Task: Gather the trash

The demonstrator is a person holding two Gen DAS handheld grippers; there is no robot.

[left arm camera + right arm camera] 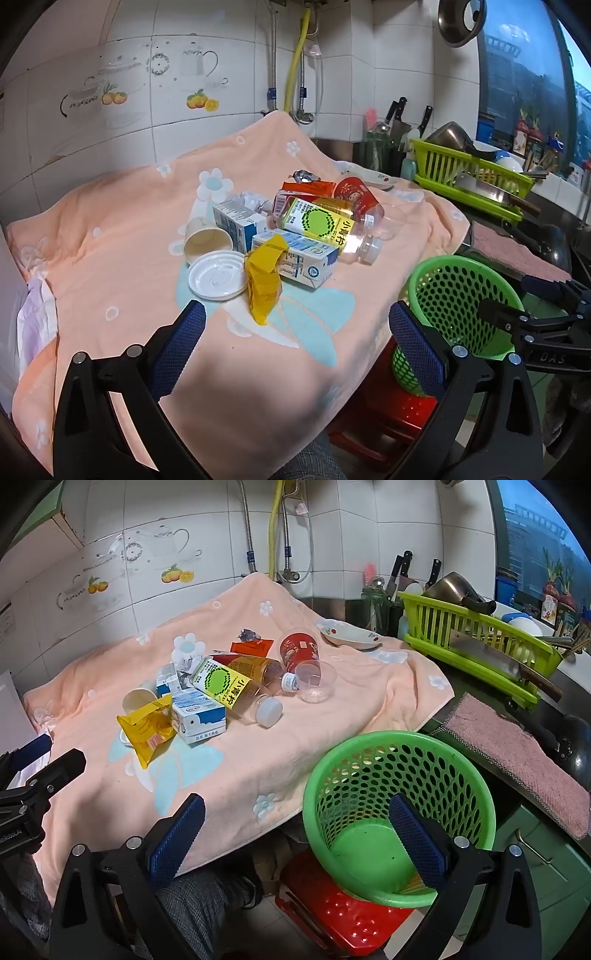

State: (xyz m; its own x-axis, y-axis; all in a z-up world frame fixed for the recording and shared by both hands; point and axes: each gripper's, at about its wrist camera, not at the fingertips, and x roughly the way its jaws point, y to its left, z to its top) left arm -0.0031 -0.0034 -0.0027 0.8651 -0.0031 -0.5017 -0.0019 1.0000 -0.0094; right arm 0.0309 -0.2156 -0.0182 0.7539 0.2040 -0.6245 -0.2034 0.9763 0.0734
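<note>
Beside towel's edge (pixel 295 808), green basket (pixel 399 738)

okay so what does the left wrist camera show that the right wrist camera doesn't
Only the left wrist view shows the white plastic lid lying whole and the metal lid hanging high by the window. Only the right wrist view shows the bare bottom of the green basket, the top of the red stool under it, and the clear cup plainly. Both show the peach towel, the yellow wrapper, the milk cartons, the labelled bottle and open fingers holding nothing.
</note>
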